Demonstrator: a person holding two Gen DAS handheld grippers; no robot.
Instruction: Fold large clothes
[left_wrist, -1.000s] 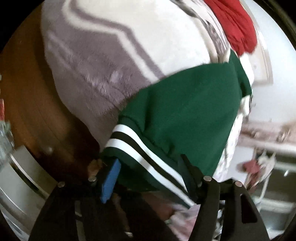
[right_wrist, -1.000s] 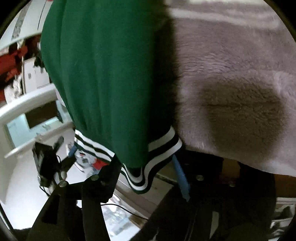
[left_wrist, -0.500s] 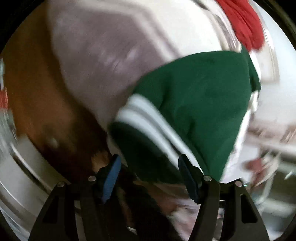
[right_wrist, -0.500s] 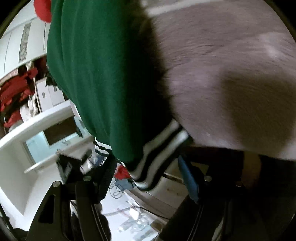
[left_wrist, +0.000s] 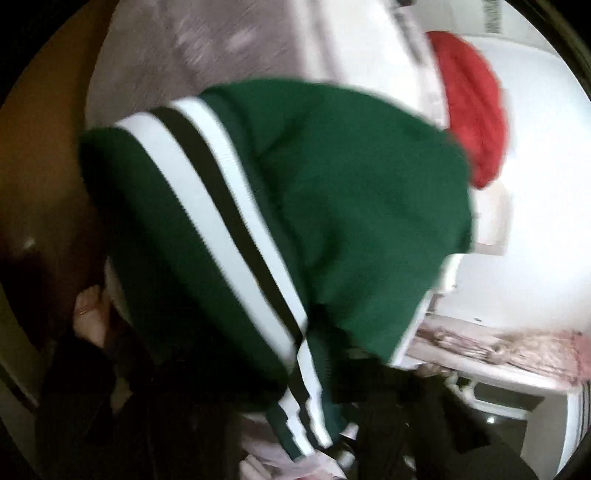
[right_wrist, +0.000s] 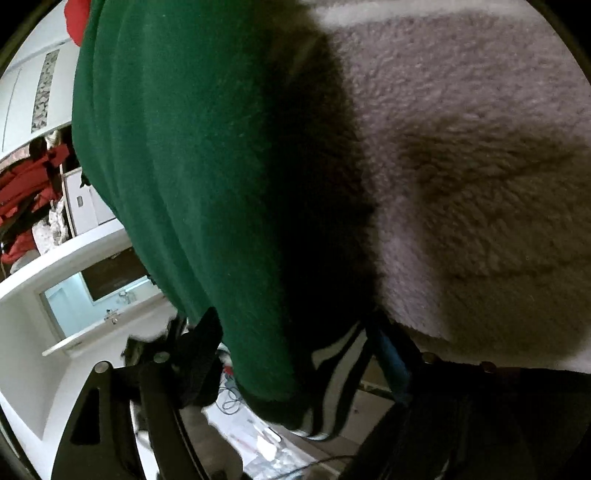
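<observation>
**Green garment draped over the blanket's edge**

The green garment (left_wrist: 332, 206) fills the middle of the left view. Its striped hem (left_wrist: 221, 229) runs from 10 o'clock down to 6 o'clock, where the left gripper (left_wrist: 314, 439) has its jaws pinched shut on it. In the right view the right gripper (right_wrist: 295, 354) has just been widening its jaws, and the hem hangs loose between them. The fleece blanket (right_wrist: 480, 184) spreads towards 3 o'clock, with the red cloth (left_wrist: 472, 122) at 1 o'clock.
</observation>
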